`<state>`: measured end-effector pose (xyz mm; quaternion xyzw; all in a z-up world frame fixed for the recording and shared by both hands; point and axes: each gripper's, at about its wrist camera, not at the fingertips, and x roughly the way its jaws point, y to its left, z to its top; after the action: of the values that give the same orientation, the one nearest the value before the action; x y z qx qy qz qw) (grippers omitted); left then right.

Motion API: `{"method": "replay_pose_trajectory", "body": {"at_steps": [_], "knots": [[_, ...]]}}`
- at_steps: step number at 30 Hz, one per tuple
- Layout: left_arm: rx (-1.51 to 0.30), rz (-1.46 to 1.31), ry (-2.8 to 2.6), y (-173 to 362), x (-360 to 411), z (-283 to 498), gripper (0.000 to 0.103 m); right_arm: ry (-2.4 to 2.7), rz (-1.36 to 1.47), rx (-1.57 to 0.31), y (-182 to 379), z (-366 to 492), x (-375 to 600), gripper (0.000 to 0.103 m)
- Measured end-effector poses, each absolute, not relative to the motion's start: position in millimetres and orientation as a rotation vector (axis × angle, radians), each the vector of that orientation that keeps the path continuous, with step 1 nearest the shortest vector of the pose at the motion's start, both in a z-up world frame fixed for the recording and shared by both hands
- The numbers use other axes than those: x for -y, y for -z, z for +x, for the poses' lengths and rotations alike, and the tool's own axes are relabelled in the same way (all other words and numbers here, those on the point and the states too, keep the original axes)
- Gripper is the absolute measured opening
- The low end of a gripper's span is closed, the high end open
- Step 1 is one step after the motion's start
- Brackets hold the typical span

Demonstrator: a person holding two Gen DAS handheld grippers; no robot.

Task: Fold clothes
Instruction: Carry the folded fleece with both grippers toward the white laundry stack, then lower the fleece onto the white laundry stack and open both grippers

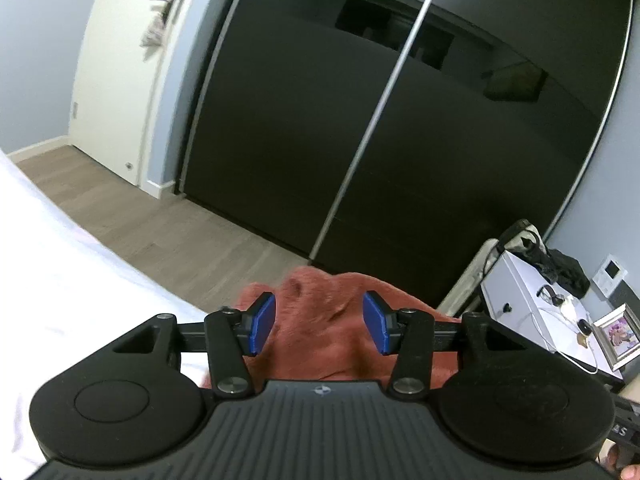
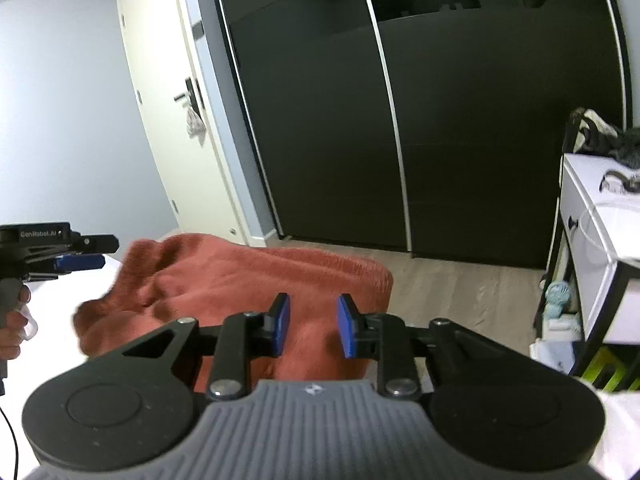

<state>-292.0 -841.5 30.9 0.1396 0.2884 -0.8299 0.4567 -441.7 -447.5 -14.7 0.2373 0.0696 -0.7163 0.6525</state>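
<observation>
A white bed [image 1: 60, 300] fills the left of the room, its sheet bright and smooth. On it, towards the near edge, lies a rust-red fleecy garment [image 2: 248, 276], bunched into soft humps rather than spread flat. The left gripper [image 1: 320, 322] hovers just over the crumpled cloth, its blue-padded jaws spread apart with nothing between them; from the right wrist view it shows side-on at the far left edge, with the person's hand [image 2: 12, 320] wrapped round its grip. The right gripper [image 2: 314, 326] hangs over the right-hand end of the same garment, jaws likewise parted and holding nothing, the red cloth showing in the gap. Beyond the bed runs a pale wood floor [image 1: 168, 236]. Against the far wall stands a cream door [image 1: 132, 80] with a dark handle and something pale hanging from it, then a wide dark wardrobe [image 1: 400, 128] with sliding doors and silver trim. At the far right is a white table [image 2: 600, 248] carrying dark tangled items and cables, with a framed photo [image 1: 618, 336] just beside it.
</observation>
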Motion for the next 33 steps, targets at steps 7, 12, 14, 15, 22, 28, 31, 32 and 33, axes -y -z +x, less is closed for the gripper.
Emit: {"method": "replay_pose_trajectory", "body": {"at_steps": [7,12,14,15,22,28,31,32,33], "knots": [[-0.880,0.405,1.929,11.9,867.5,-288.1,0.037,1.634,0.594,-0.216,43.2,-436.3,488.5,0.024],[-0.950,0.420,1.904,29.5,873.7,-279.7,0.037,1.631,0.581,-0.251,52.8,-431.3,493.8,0.022],[-0.932,0.430,1.904,24.3,869.6,-281.1,0.037,1.634,0.577,-0.256,47.0,-432.2,495.4,0.022],[-0.914,0.436,1.904,20.3,866.6,-283.9,0.037,1.633,0.579,-0.254,45.3,-433.2,495.6,0.023],[-0.739,0.487,1.917,-31.2,814.9,-291.2,0.038,1.631,0.447,-0.234,15.9,-420.7,459.9,0.047],[-0.610,0.487,1.867,-78.2,749.2,-289.3,0.044,1.597,0.389,-0.221,-27.4,-406.5,416.3,0.071],[-0.520,0.499,1.862,-93.8,708.5,-290.6,0.044,1.617,0.337,-0.224,-44.8,-397.3,383.9,0.086],[-0.497,0.494,1.867,-98.3,695.3,-290.9,0.046,1.617,0.324,-0.223,-48.4,-395.0,372.4,0.087],[-0.479,0.483,1.868,-101.9,682.6,-291.3,0.048,1.616,0.310,-0.222,-52.0,-392.8,360.9,0.087]]}}
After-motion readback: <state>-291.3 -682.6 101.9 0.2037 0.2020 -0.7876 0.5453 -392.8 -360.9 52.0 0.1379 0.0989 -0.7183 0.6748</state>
